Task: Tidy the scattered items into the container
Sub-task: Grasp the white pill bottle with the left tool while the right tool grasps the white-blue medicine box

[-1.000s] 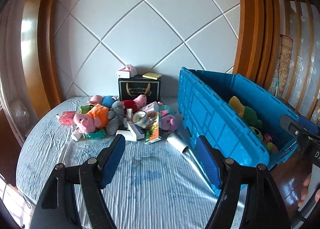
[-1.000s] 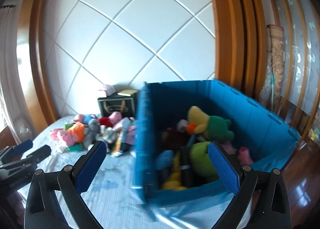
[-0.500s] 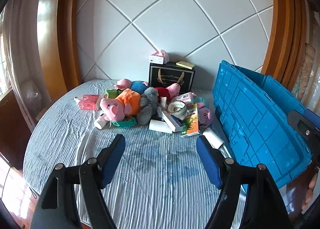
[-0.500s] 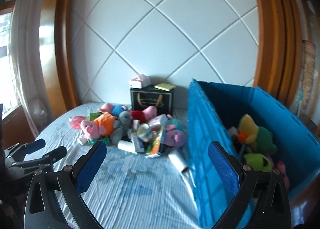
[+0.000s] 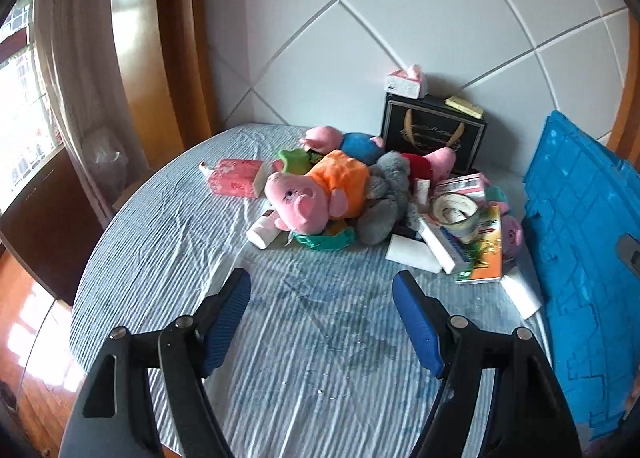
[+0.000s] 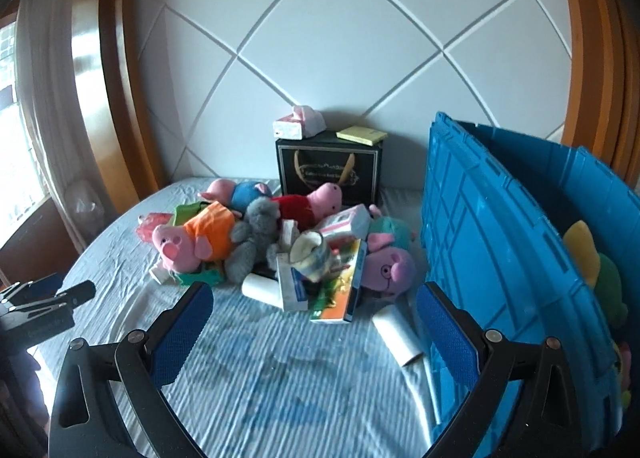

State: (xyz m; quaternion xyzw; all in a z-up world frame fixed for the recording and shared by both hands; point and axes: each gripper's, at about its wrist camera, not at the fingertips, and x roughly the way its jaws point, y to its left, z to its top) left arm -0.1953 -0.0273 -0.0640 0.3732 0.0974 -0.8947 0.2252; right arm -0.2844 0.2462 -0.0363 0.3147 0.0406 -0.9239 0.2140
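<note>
A heap of items lies on the striped table: a pink pig plush in orange [image 5: 316, 194] [image 6: 196, 238], a grey plush [image 5: 386, 198] [image 6: 256, 242], a tape roll [image 5: 456, 212] [image 6: 312, 254], boxes [image 5: 480, 254] and white rolls [image 6: 396, 332]. The blue crate [image 5: 580, 242] [image 6: 500, 258] stands on the right with plush toys [image 6: 596, 270] inside. My left gripper [image 5: 322, 298] is open and empty, short of the heap. My right gripper [image 6: 316, 314] is open and empty, facing the heap. The left gripper also shows in the right wrist view [image 6: 44, 302].
A black gift bag [image 5: 432, 136] [image 6: 328, 170] stands against the wall with a tissue box [image 6: 300, 124] and yellow pad [image 6: 362, 135] on it. A pink tissue pack [image 5: 236, 178] lies left of the heap. The round table's edge [image 5: 96, 258] drops off at left.
Both grippers have swung left, away from the crate and toward the heap. The heap now sits centred in both views; both grippers stayed open.
</note>
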